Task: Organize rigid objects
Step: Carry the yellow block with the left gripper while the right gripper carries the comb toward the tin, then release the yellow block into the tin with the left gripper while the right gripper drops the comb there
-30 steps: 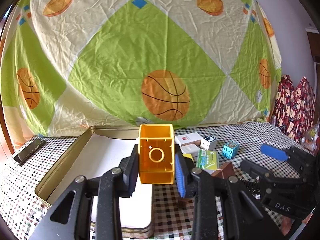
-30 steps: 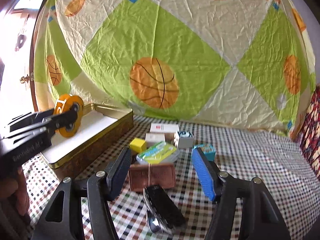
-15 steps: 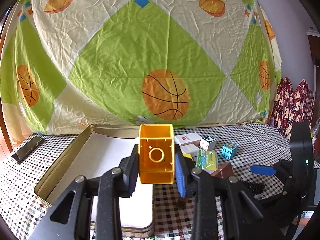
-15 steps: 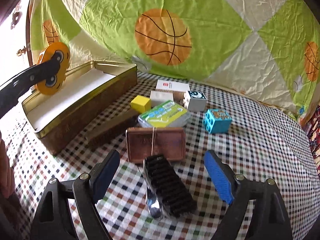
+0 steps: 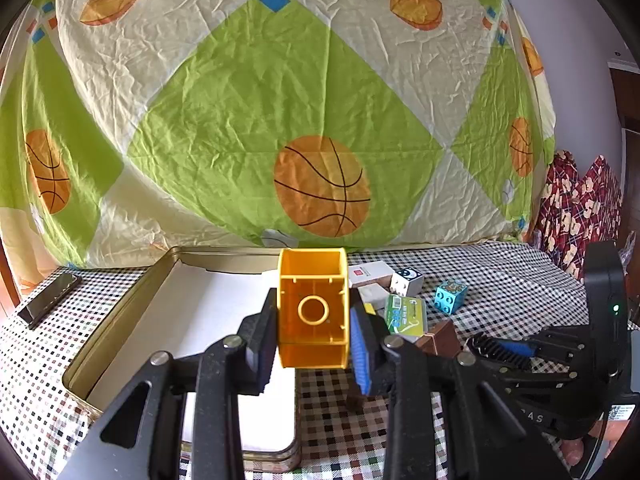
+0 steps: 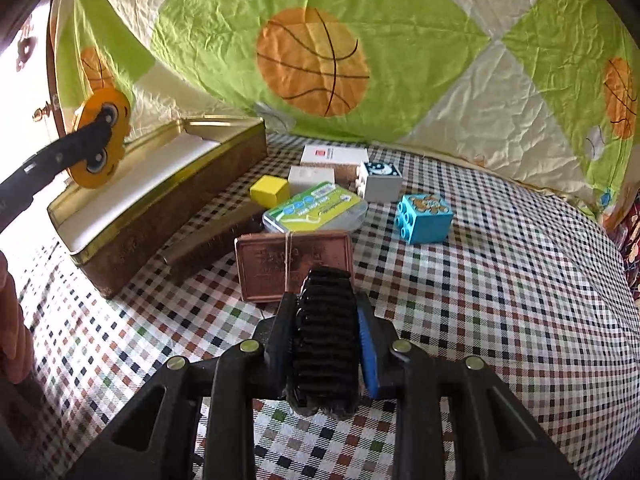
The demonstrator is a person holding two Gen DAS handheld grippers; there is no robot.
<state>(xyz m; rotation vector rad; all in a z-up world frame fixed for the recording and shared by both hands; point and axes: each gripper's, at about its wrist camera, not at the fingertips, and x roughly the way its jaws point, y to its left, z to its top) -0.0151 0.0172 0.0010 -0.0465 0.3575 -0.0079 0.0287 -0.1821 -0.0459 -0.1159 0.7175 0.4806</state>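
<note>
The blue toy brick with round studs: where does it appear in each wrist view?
Left wrist view: blue toy brick right of centre, on the checked cloth.
Right wrist view: the brick right of centre, upper half.
Shared landmark: white cube beside it.

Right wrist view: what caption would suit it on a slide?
Right gripper fingers clamp a black ridged clip on the checkered cloth, before a copper tin.
</note>
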